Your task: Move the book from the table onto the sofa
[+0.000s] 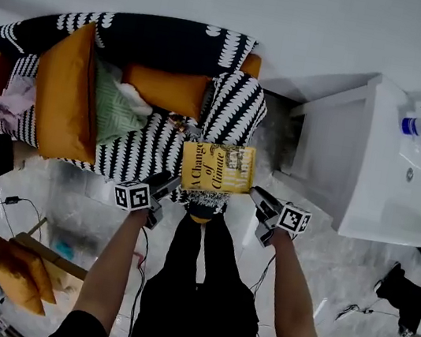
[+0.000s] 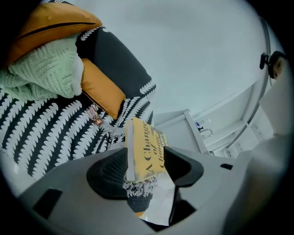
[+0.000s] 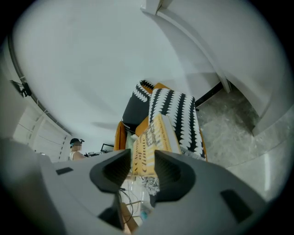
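Above the patterned fabric sofa, left tool and right tool clamp the rectangular yellow book.

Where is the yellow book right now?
The yellow book is in the middle of the head view, between the left tool and the right tool, at the striped sofa's front edge.
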The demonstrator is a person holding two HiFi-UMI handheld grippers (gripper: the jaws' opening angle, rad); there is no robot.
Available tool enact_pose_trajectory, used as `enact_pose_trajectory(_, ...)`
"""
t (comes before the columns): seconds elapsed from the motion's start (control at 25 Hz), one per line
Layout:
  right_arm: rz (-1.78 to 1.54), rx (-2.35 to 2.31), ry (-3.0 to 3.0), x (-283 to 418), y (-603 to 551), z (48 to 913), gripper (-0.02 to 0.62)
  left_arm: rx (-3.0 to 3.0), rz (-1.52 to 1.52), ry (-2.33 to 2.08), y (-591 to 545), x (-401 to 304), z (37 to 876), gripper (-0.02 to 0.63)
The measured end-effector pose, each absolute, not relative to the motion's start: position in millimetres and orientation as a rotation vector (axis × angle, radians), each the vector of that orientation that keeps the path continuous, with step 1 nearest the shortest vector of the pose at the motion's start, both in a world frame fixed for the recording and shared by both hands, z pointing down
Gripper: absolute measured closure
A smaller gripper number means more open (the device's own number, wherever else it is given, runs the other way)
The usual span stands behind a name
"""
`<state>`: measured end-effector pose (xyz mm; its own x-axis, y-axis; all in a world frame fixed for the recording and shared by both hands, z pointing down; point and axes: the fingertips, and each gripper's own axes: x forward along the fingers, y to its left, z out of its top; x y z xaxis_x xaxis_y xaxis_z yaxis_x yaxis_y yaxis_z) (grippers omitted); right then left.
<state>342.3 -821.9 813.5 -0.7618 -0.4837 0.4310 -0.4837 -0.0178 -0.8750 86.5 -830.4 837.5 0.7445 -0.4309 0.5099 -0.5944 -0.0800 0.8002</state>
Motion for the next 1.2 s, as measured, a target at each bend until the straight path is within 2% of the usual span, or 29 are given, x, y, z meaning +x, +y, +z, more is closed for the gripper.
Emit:
enact_pose_trajectory(0.04,1.95,1.065,-2.208,340,-817,807,0.459,1.711,0.16,-0.811,-827,88,829,0.357)
enact_pose_trajectory(0.12,1.906,1.04,-2.216,340,-808,798,0.519,1.715,0.15,-0.802,-819,93,812,0.369)
enact_pose_trajectory(0.24,1.892,1.007,-2.226,334,-798,781,0.581,1.716,0.15,-0.802,-803,101,791,0.38)
enact_pose_trajectory(0.36,1.884,0.968,-2.221,331,-782,765,0.588,1.722,0.138,-0.787,-778,115,768,0.434)
enact_pose_trajectory(0.48,1.808,0.886,-2.248,320,-773,741,0.588,1.741,0.049,-0.871,-774,116,737,0.565)
enact_pose_trajectory(0.52,1.782,0.856,-2.265,315,-770,732,0.588,1.743,-0.003,-0.895,-774,115,724,0.575)
enact_pose_trajectory(0.68,1.701,0.817,-2.315,311,-762,710,0.588,1.747,-0.14,-0.913,-767,116,692,0.592)
enact_pose_trajectory(1.2,1.623,0.701,-2.404,315,-725,670,0.588,1.77,-0.27,-0.859,-720,122,638,0.595)
